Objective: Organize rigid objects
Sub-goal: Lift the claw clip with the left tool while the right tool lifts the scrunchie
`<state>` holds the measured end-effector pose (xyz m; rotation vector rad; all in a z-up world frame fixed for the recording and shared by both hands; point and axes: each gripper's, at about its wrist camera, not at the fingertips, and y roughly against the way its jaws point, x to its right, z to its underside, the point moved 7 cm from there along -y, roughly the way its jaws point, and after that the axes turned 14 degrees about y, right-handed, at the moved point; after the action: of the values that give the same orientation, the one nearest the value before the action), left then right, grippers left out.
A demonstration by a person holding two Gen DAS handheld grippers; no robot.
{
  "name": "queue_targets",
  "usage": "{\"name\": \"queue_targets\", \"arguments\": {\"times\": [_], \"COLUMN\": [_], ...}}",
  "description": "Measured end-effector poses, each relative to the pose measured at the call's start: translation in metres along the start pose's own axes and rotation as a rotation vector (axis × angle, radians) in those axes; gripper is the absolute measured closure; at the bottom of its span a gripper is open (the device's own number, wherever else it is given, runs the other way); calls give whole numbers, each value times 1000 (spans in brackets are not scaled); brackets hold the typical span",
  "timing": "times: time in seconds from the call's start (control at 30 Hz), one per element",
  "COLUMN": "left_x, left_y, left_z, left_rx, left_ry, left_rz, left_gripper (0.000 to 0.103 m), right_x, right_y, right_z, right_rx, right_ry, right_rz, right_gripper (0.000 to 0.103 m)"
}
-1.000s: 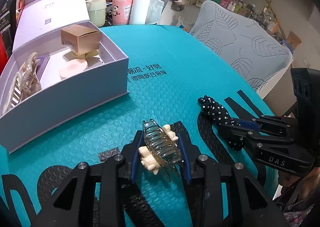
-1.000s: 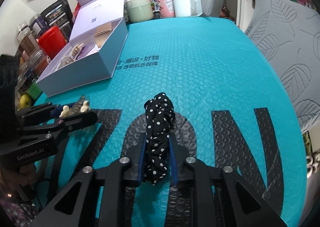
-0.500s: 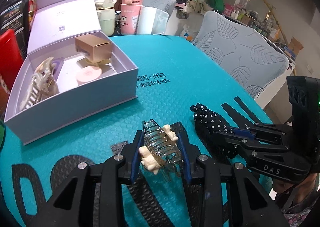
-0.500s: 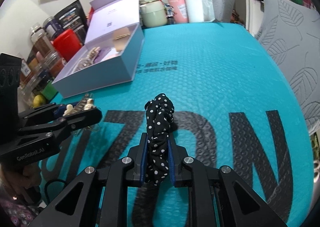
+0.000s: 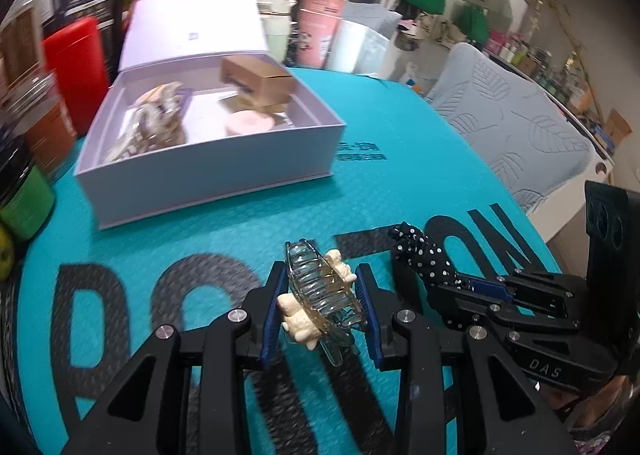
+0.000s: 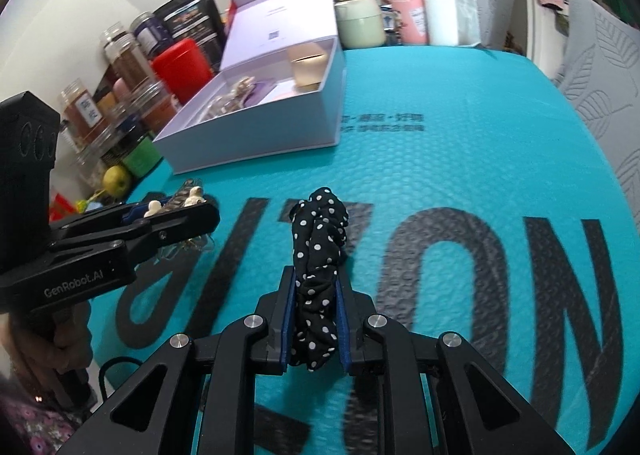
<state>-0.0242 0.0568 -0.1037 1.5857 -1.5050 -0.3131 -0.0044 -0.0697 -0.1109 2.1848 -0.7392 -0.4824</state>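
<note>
Hair claw (image 5: 320, 291), clear amber with cream ornaments, sits clamped between the blue pads of my left gripper (image 5: 320, 295), held above the teal mat (image 5: 400, 191). Polka-dot scrunchie (image 6: 316, 267), black with white spots, is pinched upright between the pads of my right gripper (image 6: 316, 319), also above the mat. In the left wrist view the right gripper appears just beside the left one, with the scrunchie protruding from its tips. Ahead and to the left, a lilac box (image 5: 208, 175) stands on the mat with its lid raised. Inside it lie a pale hair claw (image 5: 156, 123) at the left, a pink round item (image 5: 250, 123) and a tan carton (image 5: 256, 85) toward the back. Beyond the box: a pink cup (image 6: 404, 11) and a pale green kettle (image 6: 358, 21). Jars and a red canister (image 6: 182, 67) line the left edge.
</note>
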Motion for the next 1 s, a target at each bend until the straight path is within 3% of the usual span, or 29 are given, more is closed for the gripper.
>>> {"name": "queue_targets", "arguments": {"times": [0.27,0.63,1.0], "left_x": [-25,-40,-34], "left_y": [16,30,22], "left_z": [3,-16,-46], "left_rx": [24,46,35], "left_ry": [70,91,63], "left_rz": [-45,-95,-86], "left_gripper": [69,69,69], "right_x": [-27,-46,-42], "right_y": [-4,-13,-12], "right_z": [-8,-32,-60], "right_rx": [1,1,-1], "right_ry": [53,109,162], "right_rz": [-54,-120,-104], "right_gripper": [85,85,85]}}
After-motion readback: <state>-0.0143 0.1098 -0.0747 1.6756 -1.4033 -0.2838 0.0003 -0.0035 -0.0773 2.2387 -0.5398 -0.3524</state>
